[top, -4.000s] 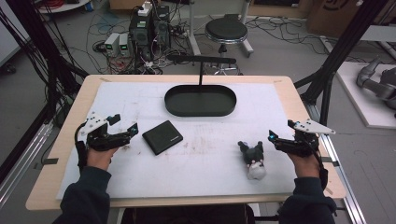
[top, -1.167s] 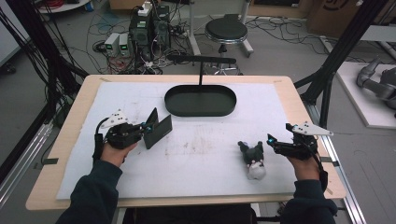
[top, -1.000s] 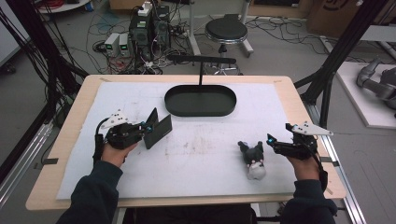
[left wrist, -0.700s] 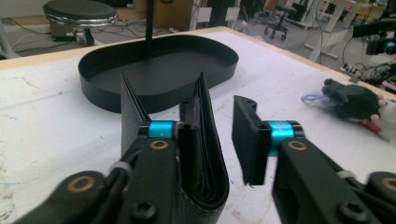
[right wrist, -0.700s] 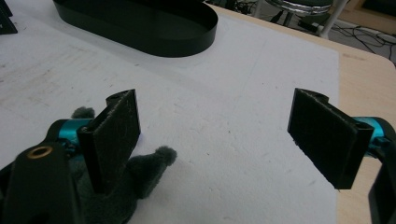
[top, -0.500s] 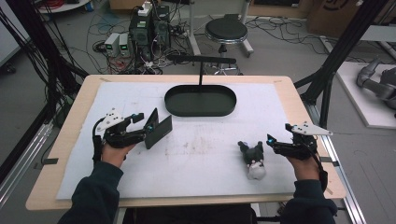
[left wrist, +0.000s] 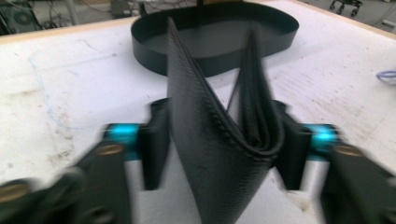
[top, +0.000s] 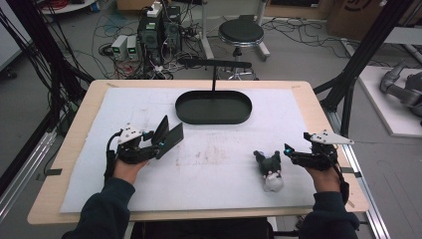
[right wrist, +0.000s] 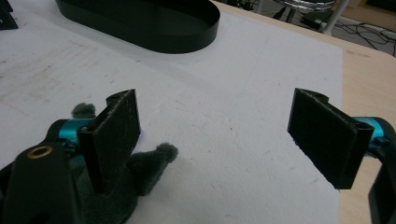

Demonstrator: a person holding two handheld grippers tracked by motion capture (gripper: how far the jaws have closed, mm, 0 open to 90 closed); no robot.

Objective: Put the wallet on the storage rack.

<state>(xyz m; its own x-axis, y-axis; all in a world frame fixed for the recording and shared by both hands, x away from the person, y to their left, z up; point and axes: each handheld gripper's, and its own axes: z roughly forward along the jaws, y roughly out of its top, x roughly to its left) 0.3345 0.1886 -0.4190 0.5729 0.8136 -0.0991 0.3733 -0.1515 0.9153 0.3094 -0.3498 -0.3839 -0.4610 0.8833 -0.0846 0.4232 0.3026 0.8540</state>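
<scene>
A wooden tabletop (top: 318, 107) carries a white mat (top: 219, 164) that covers most of it. Toward the far edge sits a black oval tray (top: 214, 107), with a thin post rising behind it to a dark crossbar (top: 215, 63); nothing stands between the tray and either hand. On the person's left, a black leather wallet (top: 168, 137) is lifted off the mat, half unfolded in a V with its two flaps spread toward the tray. The left gripper (top: 152, 144) has it by the fold: its jaws have just been closing, roughly half apart, with the wallet's spine pinched between the pads. Near the right side lies a small grey plush toy (top: 269, 169). The right gripper (top: 290, 152) rests just beside it, jaws wide apart and holding nothing.
</scene>
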